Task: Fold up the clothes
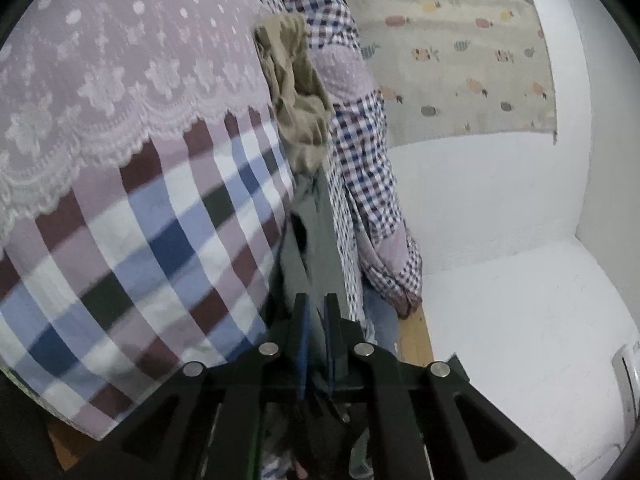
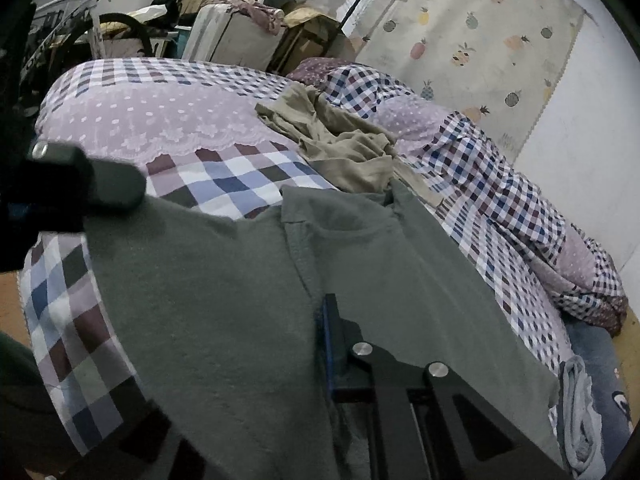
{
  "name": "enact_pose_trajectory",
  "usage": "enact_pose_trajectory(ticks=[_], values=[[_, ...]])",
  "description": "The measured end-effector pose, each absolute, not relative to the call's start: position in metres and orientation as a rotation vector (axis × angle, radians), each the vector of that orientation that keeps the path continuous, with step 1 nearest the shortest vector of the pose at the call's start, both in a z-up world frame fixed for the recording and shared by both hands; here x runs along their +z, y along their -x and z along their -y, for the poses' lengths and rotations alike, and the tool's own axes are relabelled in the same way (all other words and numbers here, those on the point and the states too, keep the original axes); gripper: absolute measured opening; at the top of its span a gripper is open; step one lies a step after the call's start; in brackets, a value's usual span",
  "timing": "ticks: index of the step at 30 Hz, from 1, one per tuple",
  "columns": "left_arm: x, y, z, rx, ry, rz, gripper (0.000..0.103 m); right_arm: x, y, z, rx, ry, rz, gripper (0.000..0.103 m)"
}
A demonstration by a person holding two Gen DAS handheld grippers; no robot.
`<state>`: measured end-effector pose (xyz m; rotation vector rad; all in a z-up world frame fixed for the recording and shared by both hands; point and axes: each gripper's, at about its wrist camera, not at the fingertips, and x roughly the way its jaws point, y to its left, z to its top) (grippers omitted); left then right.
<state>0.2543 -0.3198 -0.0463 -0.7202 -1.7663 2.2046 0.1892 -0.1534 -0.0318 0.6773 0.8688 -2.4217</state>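
Observation:
A grey-green T-shirt is stretched over the checked bedspread at the bed's near edge. My right gripper is shut on its near hem; only the right finger shows, the other is under the cloth. My left gripper appears at the far left of the right wrist view, gripping the shirt's other end. In the left wrist view the left gripper is shut on an edge of the shirt, seen edge-on. A crumpled khaki garment lies beyond the shirt; it also shows in the left wrist view.
A rumpled checked quilt lies along the bed's right side by a white wall with a pineapple-print hanging. Boxes and clutter stand behind the bed. More clothes lie at the right foot of the bed.

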Motion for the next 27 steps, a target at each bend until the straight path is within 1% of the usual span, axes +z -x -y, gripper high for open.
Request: enact_pose_trajectory(ticks=[1, 2, 3, 4, 5, 6, 7, 8, 12, 17, 21, 27], values=[[-0.046, -0.252, 0.322, 2.219, 0.724, 1.767, 0.013, -0.031, -0.189, 0.152, -2.422, -0.68, -0.859, 0.004], [-0.045, -0.251, 0.325, 2.233, 0.728, 1.768, 0.027, -0.029, -0.189, 0.151, -2.423, -0.683, -0.849, 0.004], [-0.045, -0.247, 0.327, 2.237, 0.73, 1.766, 0.042, -0.028, -0.188, 0.15, -2.424, -0.685, -0.838, 0.004], [-0.044, -0.242, 0.327, 2.229, 0.73, 1.76, 0.049, -0.026, -0.188, 0.149, -2.425, -0.686, -0.829, 0.004], [-0.043, -0.237, 0.326, 2.218, 0.733, 1.749, 0.058, -0.023, -0.188, 0.148, -2.427, -0.686, -0.817, 0.004], [-0.041, -0.229, 0.325, 2.214, 0.746, 1.721, 0.064, -0.021, -0.187, 0.146, -2.431, -0.687, -0.802, 0.004], [-0.039, -0.221, 0.322, 2.222, 0.769, 1.681, 0.067, -0.018, -0.187, 0.145, -2.434, -0.688, -0.789, 0.004], [-0.036, -0.212, 0.32, 2.232, 0.793, 1.638, 0.073, -0.016, -0.186, 0.144, -2.435, -0.689, -0.777, 0.004], [-0.032, -0.176, 0.31, 2.263, 0.896, 1.488, 0.075, -0.007, -0.186, 0.139, -2.442, -0.678, -0.743, 0.004], [-0.033, -0.131, 0.301, 2.206, 1.013, 1.419, 0.075, 0.003, -0.188, 0.132, -2.453, -0.657, -0.709, 0.004], [-0.033, -0.097, 0.288, 2.19, 1.068, 1.298, 0.075, 0.007, -0.189, 0.13, -2.455, -0.647, -0.708, 0.004], [-0.034, -0.054, 0.288, 2.134, 1.088, 1.203, 0.075, 0.011, -0.192, 0.125, -2.449, -0.64, -0.702, 0.004]])
